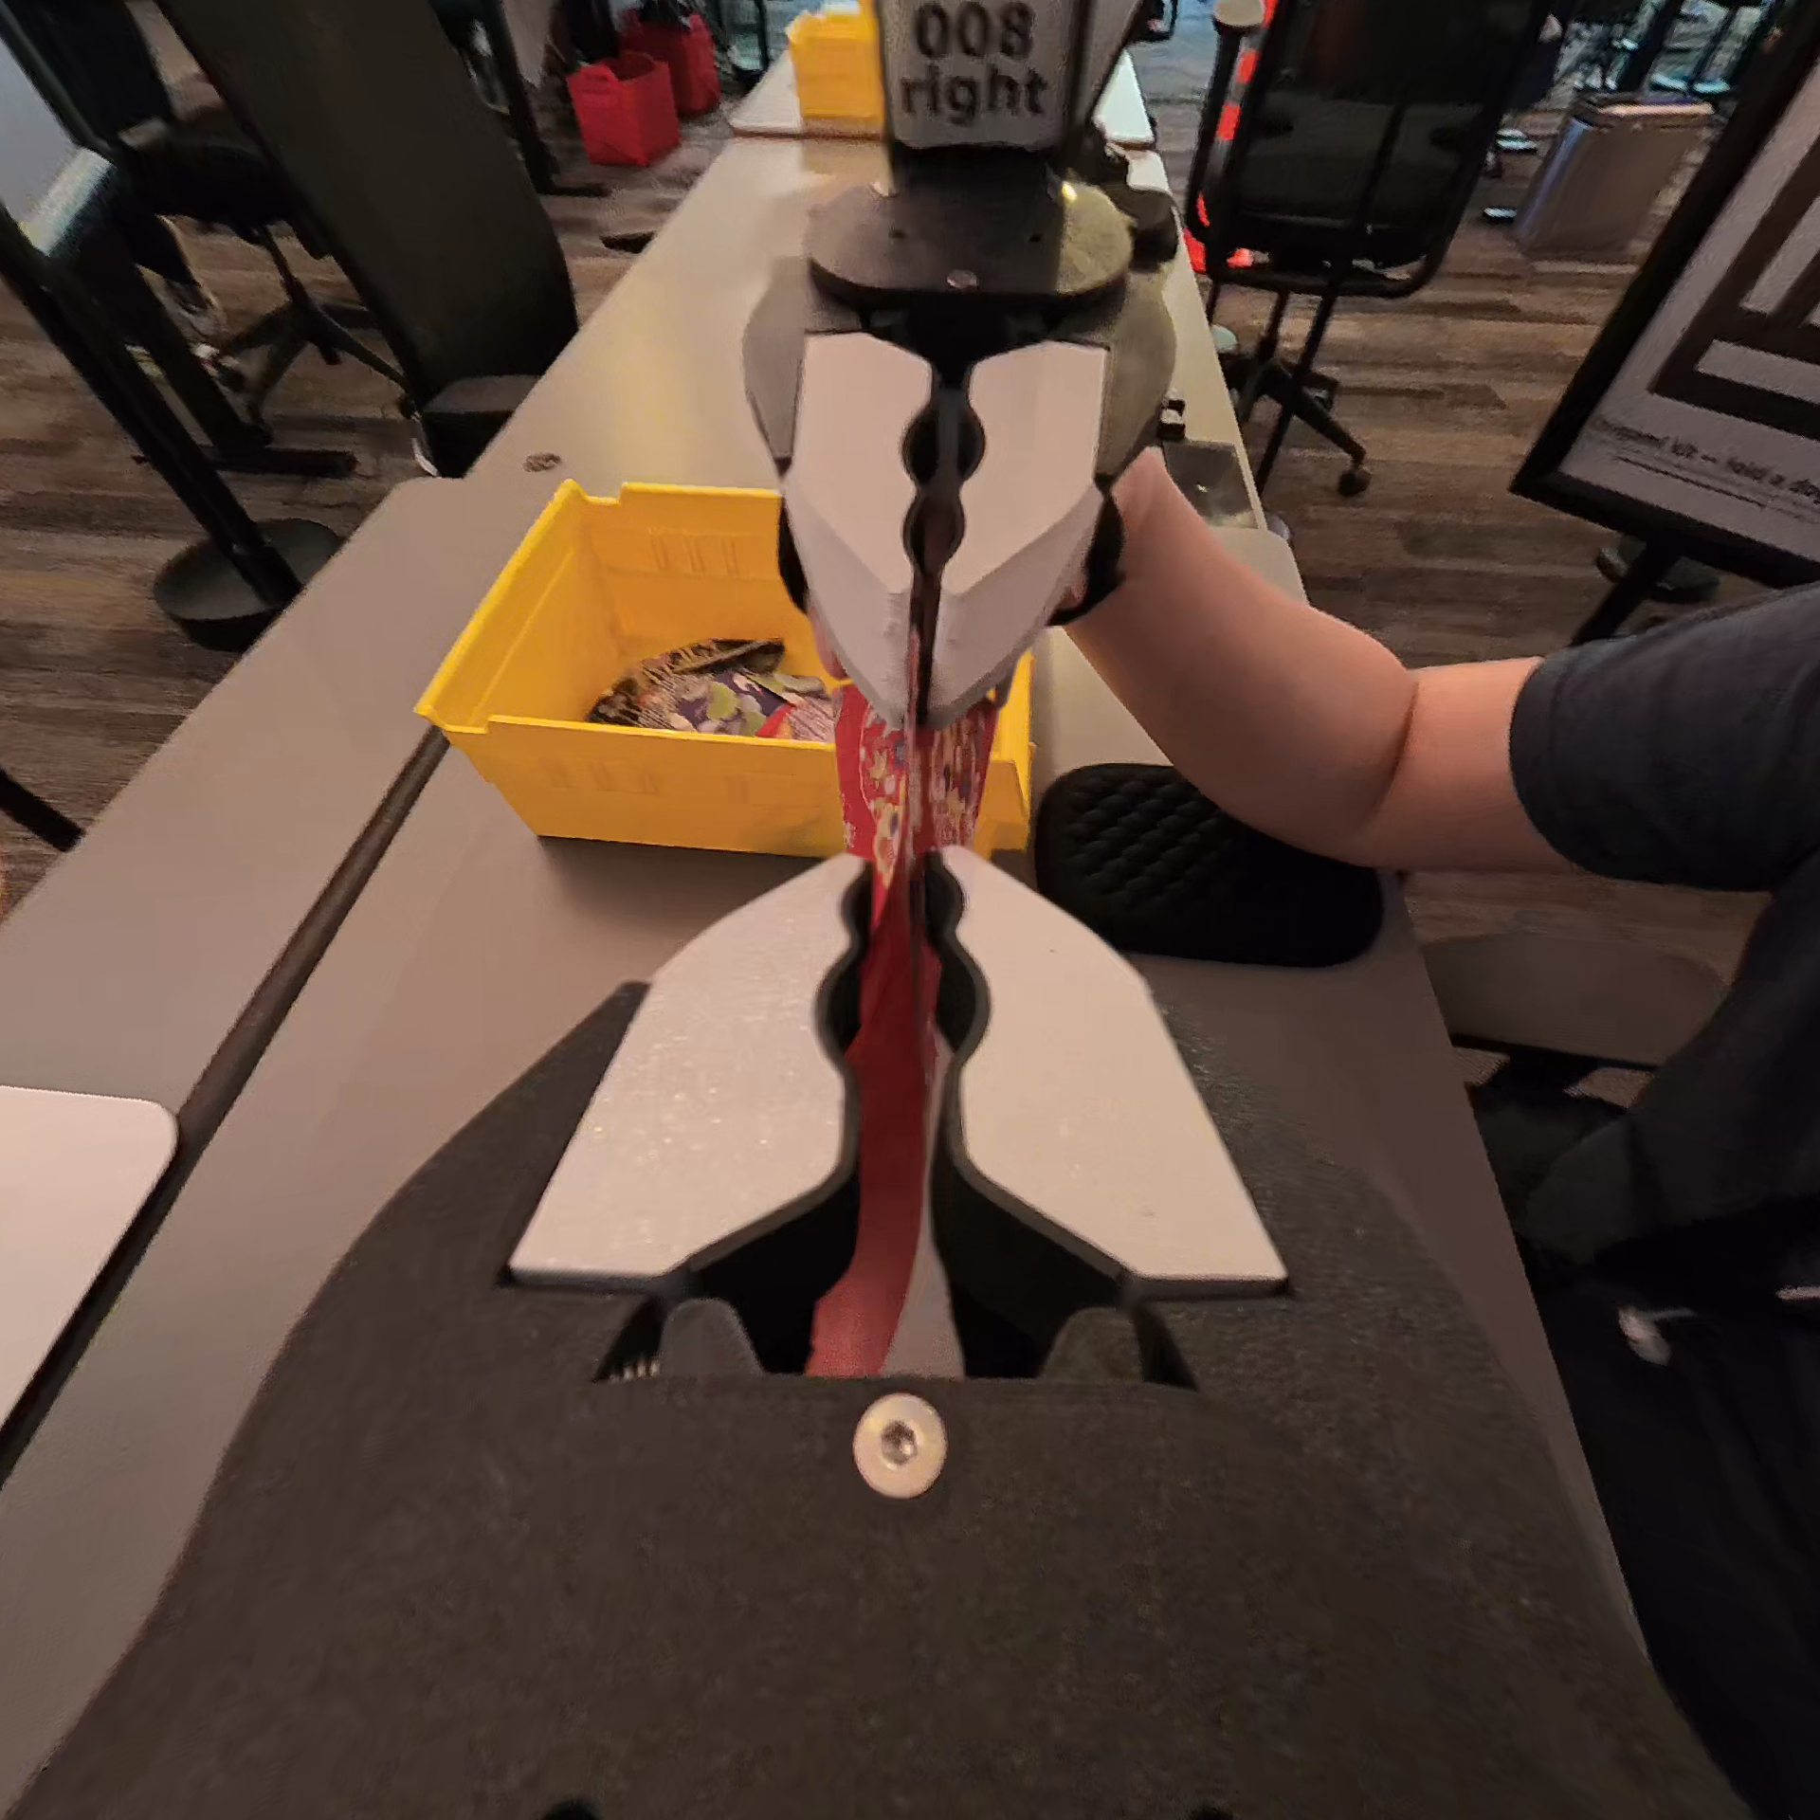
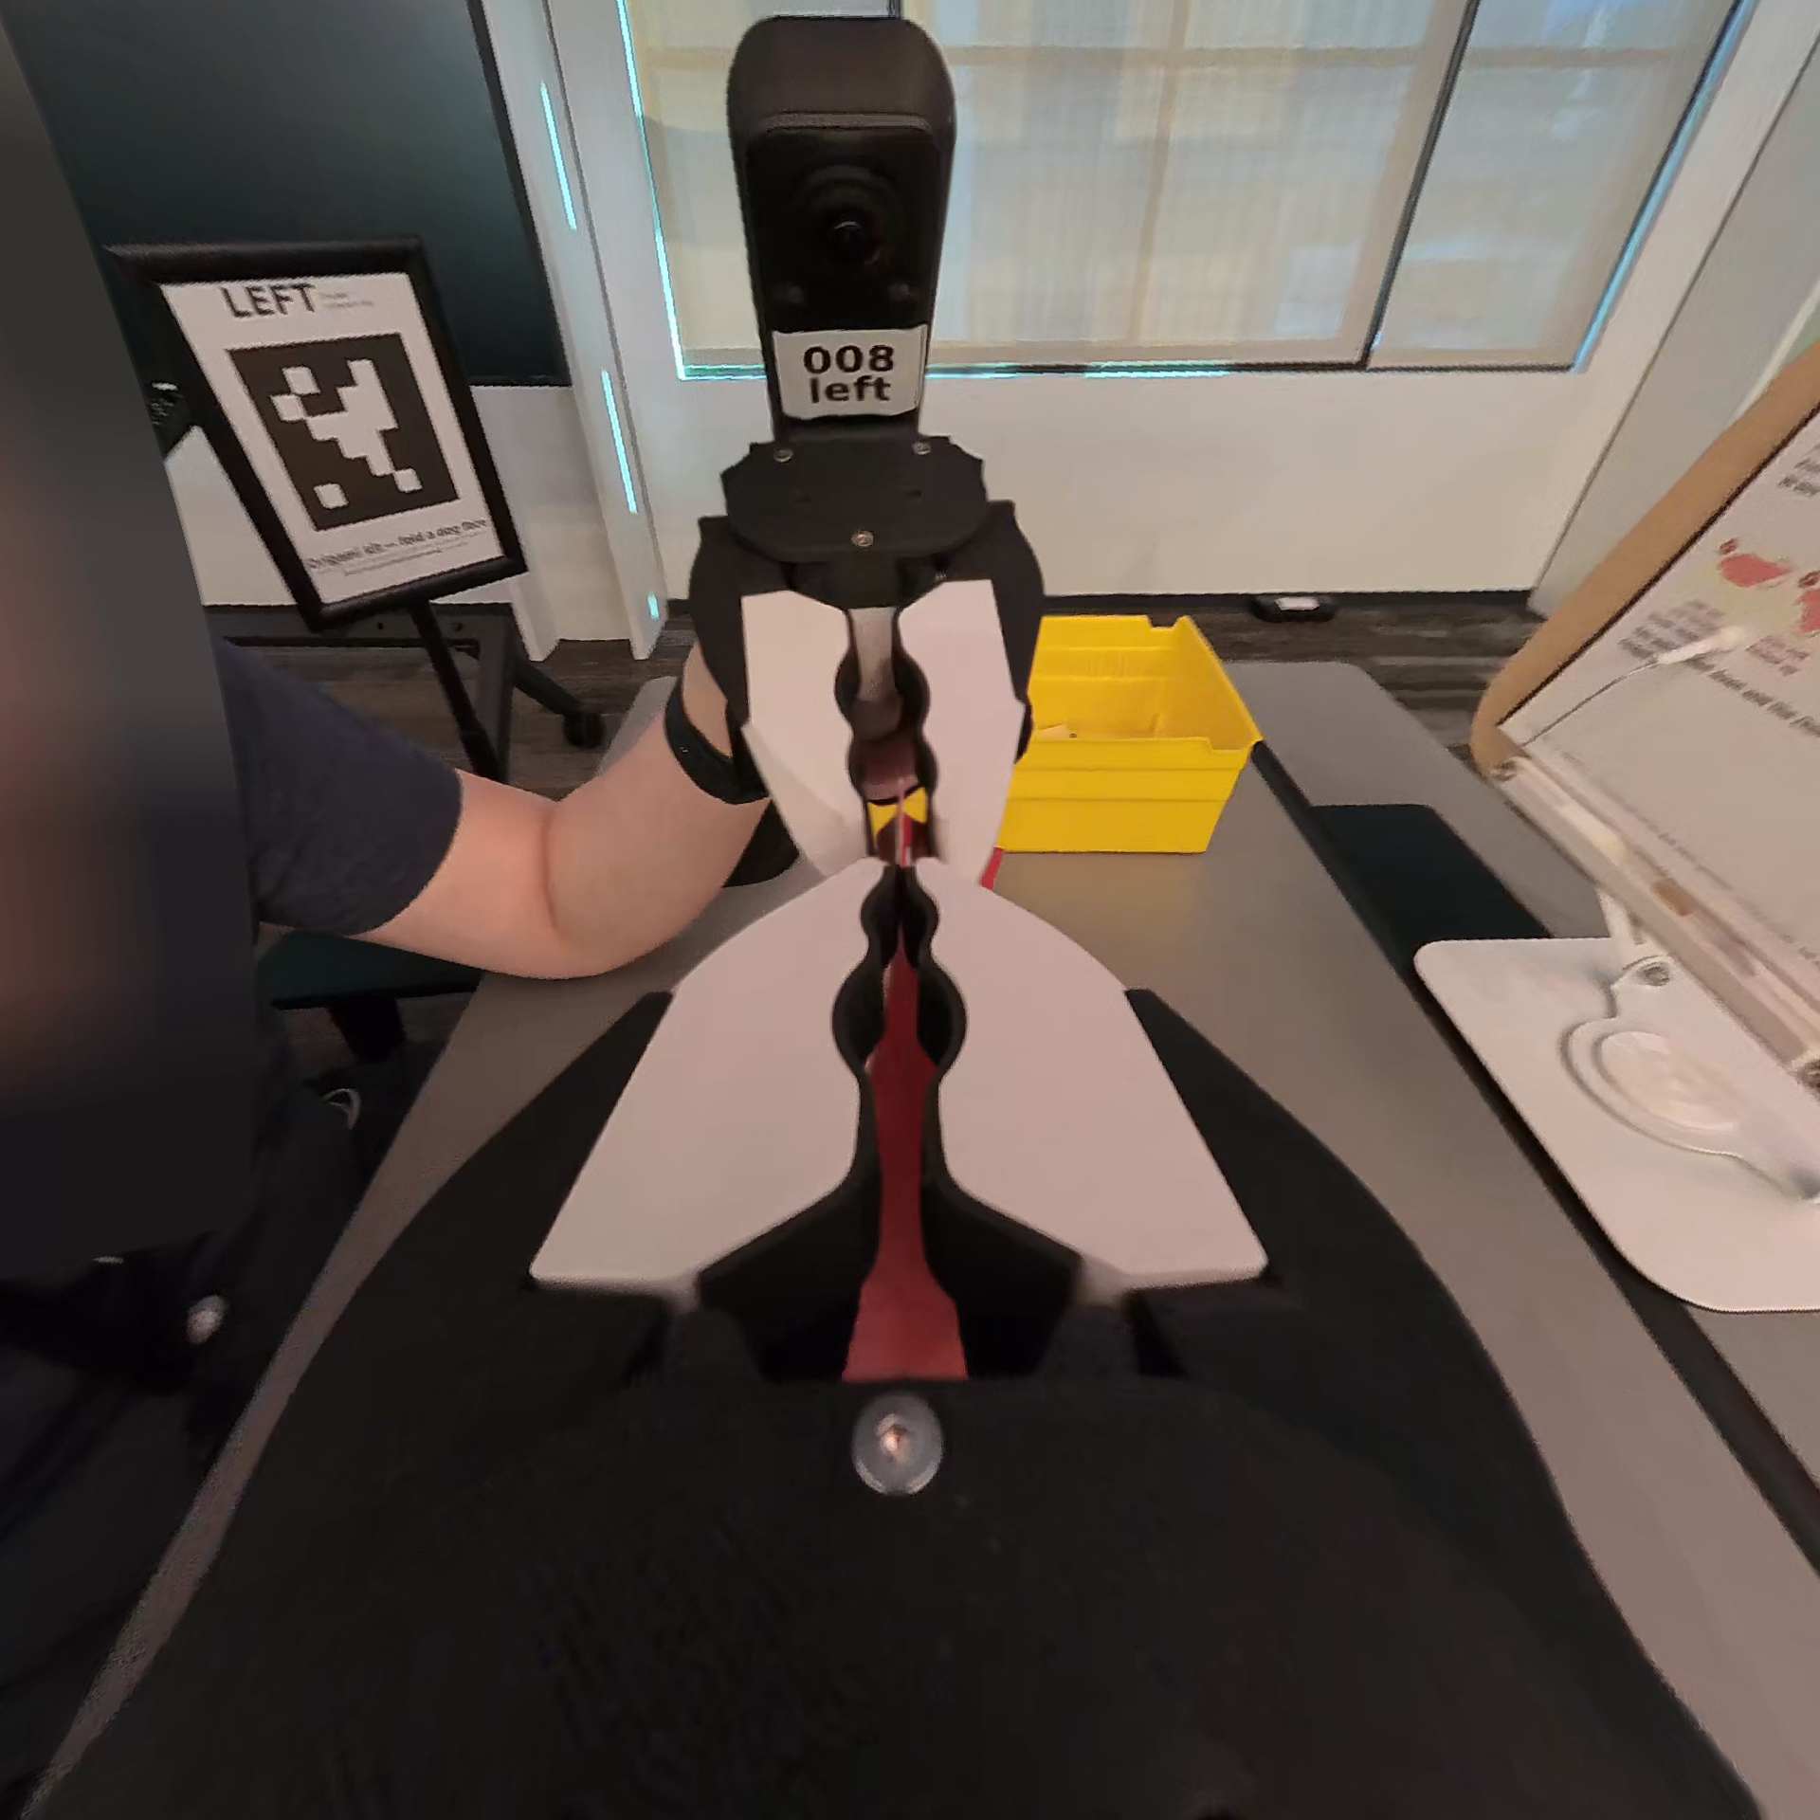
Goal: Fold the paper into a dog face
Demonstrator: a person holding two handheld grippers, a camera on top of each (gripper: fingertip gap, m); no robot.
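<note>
currently the paper (image 1: 911, 788), red with a printed pattern, is held in the air above the surface (image 1: 295, 788), edge-on to both cameras and pinched between 2 claws that face each other tip to tip. the left claw (image 1: 901, 872) is closed on the near end, with red sheet running back between its fingers. the right claw (image 2: 901, 872) is closed on the opposite end the same way. the stretch left free between the tips is short.

handling judgement: very light, thin, limp, easily creased or torn. no real grip force should be needed, and pulling the claws apart risks a rip at the pinch points. it is best held at edges or corners, close to an intended fold line, so the free span stays taut. fold state cannot be told from this angle.

a yellow bin (image 1: 630, 709) holding other patterned sheets sits on the surface beyond the paper.
</note>
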